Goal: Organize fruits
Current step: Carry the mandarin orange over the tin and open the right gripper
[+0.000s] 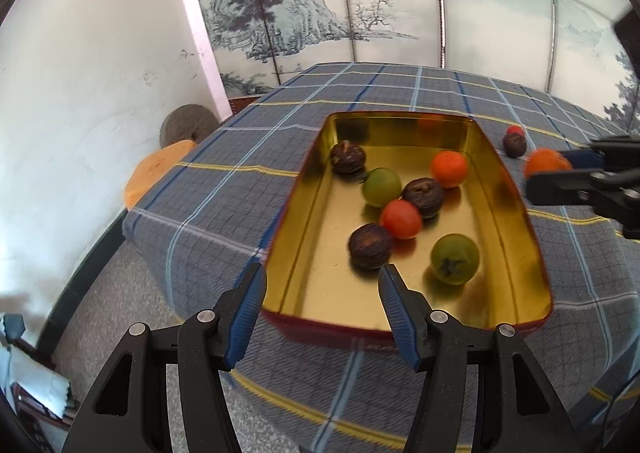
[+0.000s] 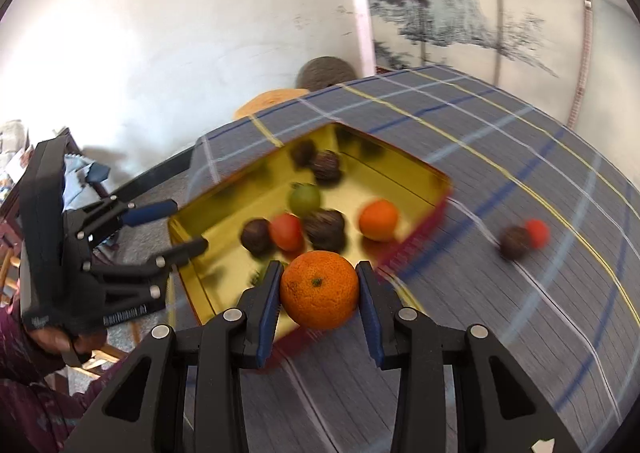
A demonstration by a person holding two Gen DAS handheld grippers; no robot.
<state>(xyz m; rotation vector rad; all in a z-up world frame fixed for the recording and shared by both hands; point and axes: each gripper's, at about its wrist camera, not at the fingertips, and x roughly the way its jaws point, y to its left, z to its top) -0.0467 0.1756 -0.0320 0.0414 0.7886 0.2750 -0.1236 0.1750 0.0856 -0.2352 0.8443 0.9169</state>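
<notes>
The counter (image 1: 224,189) is covered by a plaid cloth. On it a gold tin (image 1: 304,221) is laid, its long axis running away from the left tool (image 1: 320,285), whose jaws are spread wide and empty. Seven fruits are held inside. A mandarin (image 2: 319,289), stem end facing the camera, is clamped in the right tool (image 2: 319,280) above the tin's near edge. Two small fruits (image 2: 524,238) are left on the cloth beside the tin.

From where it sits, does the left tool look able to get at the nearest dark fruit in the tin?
Probably yes. The left tool is open and empty at the tin's near rim, and the dark fruit lies just beyond its fingertips with nothing in between.
</notes>
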